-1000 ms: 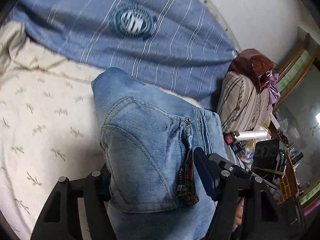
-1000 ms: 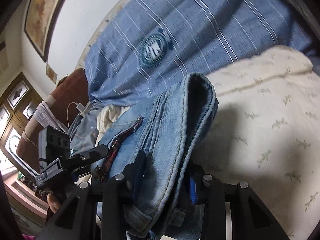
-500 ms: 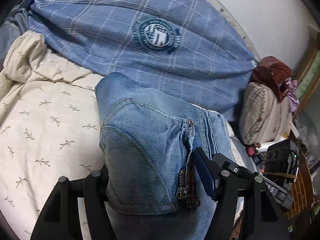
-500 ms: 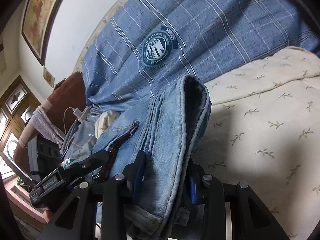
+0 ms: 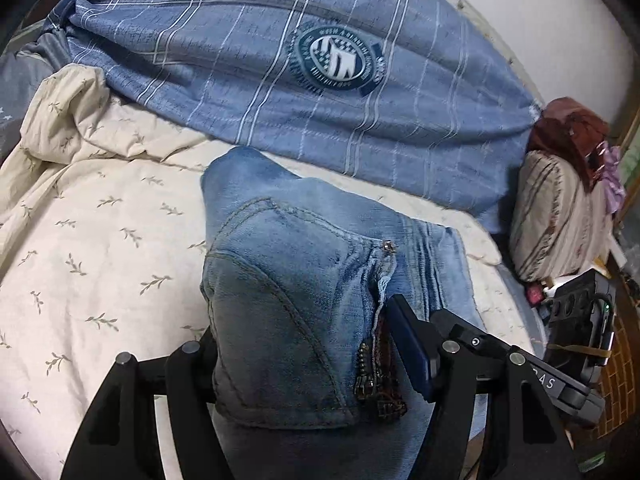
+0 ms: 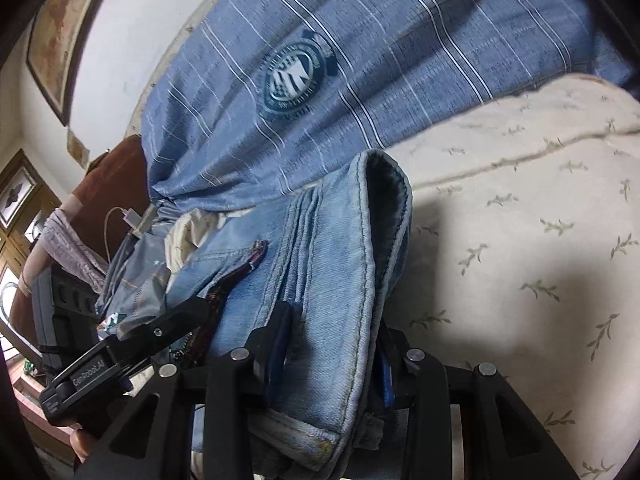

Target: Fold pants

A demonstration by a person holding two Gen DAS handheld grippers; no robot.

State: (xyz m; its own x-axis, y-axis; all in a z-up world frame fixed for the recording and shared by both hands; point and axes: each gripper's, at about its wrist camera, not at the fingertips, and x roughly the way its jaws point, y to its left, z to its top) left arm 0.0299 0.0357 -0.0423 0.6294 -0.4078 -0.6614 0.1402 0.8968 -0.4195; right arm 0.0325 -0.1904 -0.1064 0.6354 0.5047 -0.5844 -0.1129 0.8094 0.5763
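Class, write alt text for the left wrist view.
The left gripper clamps a folded pair of light blue jeans above a cream leaf-print bedsheet. A blue plaid blanket lies behind.

Jeans faded denim; sheet matt cotton.

A home bedroom: a cream leaf-print sheet covers a bed, a blue plaid quilt is heaped on it, a striped pillow sits at one end, and framed pictures hang on the wall.
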